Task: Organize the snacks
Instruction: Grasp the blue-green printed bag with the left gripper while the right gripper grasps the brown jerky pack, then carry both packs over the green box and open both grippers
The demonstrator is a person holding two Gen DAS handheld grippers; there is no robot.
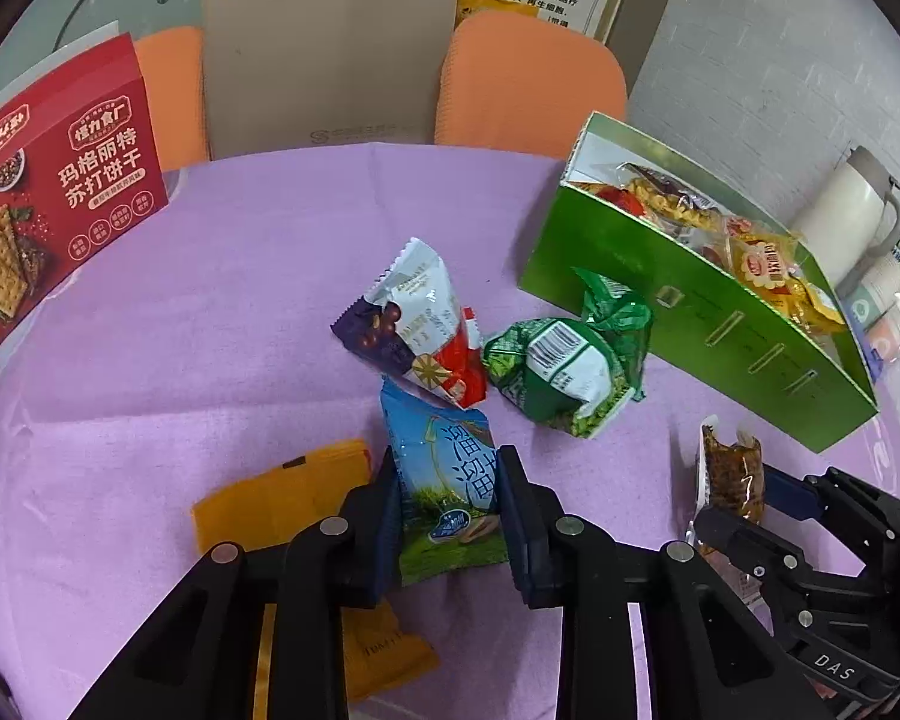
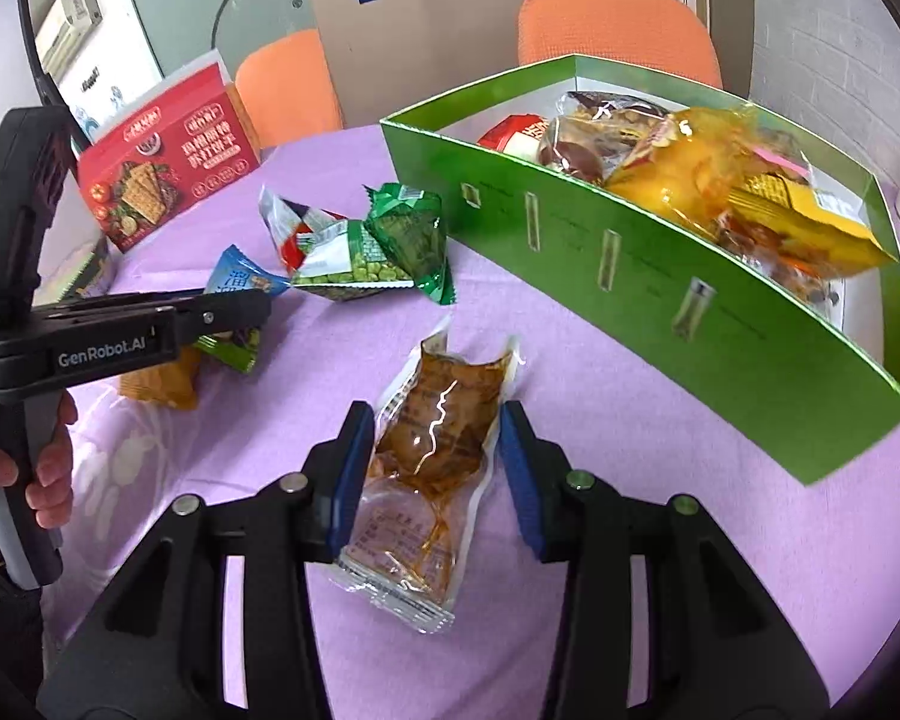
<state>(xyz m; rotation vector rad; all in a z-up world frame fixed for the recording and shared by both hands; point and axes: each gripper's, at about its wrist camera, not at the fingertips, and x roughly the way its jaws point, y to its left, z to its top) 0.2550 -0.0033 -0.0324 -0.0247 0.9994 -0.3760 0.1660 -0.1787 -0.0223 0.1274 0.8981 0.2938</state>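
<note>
Cracker box: red cracker box (image 1: 60, 192) stands at the far left edge of the purple tablecloth (image 1: 240, 312)
Orange packet: flat orange packet (image 1: 282, 492) lies on the cloth, partly under the left gripper
Left gripper: left gripper (image 1: 447, 504) has its jaws clamped narrow on the blue snack packet (image 1: 450, 480), pads pressing both sides
Centre pile: silver-and-purple packet (image 1: 408, 312) rests against the top of the blue one; green pea packet (image 1: 564, 366) touches it on the right
Right gripper: right gripper (image 2: 432, 468) has its jaws part-closed on the clear brown-filled packet (image 2: 432, 438); left pad in contact, right pad at the packet's edge
Green box: green box (image 2: 630, 276) stands open at far right, already holding several snacks
</note>
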